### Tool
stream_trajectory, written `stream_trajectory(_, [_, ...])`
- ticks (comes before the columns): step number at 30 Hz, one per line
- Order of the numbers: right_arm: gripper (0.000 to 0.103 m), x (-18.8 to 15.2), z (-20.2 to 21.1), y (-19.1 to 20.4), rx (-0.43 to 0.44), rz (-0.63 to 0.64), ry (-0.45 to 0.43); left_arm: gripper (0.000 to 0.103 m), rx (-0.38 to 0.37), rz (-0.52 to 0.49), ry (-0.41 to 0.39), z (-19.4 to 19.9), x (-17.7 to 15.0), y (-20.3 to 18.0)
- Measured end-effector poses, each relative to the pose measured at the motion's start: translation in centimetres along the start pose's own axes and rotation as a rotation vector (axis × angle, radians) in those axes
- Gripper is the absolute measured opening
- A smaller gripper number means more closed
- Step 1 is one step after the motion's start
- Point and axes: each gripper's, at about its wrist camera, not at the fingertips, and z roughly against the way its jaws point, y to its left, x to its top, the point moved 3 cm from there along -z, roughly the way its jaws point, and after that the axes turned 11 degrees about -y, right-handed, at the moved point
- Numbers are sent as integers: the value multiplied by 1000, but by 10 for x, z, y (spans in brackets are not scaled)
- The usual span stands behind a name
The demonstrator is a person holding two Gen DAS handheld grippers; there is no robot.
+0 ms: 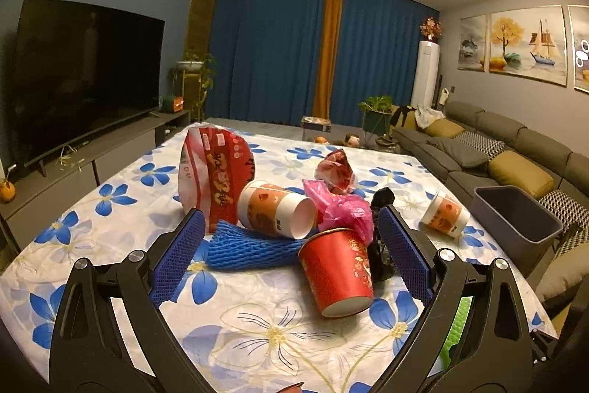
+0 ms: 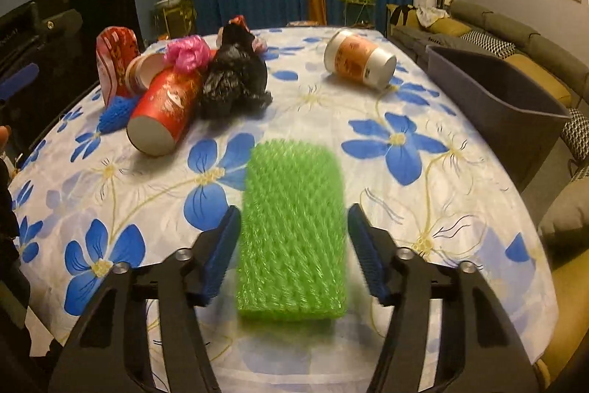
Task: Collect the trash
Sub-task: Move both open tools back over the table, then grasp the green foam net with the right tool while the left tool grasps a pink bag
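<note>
the table (image 2: 423,120) with its flowered cloth carries a grey bin (image 2: 515,98) at the far right edge. a green foam net (image 2: 292,231) lies flat between the right gripper (image 2: 292,238) fingers, a small gap on each side, so nothing is grasped. the left gripper (image 1: 291,256) is spread wide, near the red cup (image 1: 337,271) and blue net (image 1: 250,245), touching neither.
</note>
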Motion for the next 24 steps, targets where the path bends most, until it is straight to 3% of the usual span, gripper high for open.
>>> stream_trajectory(3, [44, 0, -1, 0, 14, 3, -1, 93, -9, 7, 10, -4, -2, 0])
stream_trajectory(7, [22, 2, 0, -1, 25, 4, -15, 93, -27, 4, 20, -10, -4, -4])
stream_trajectory(10, [16, 3, -1, -5, 31, -13, -16, 93, -40, -5, 31, -16, -7, -9])
stream_trajectory(18, [14, 16, 10, -13, 32, -36, -77, 93, -83, -13, 90, -49, -11, -26])
stream_trajectory(24, [14, 27, 16, -18, 31, -48, -112, 78, -118, -42, 175, -89, -18, -46])
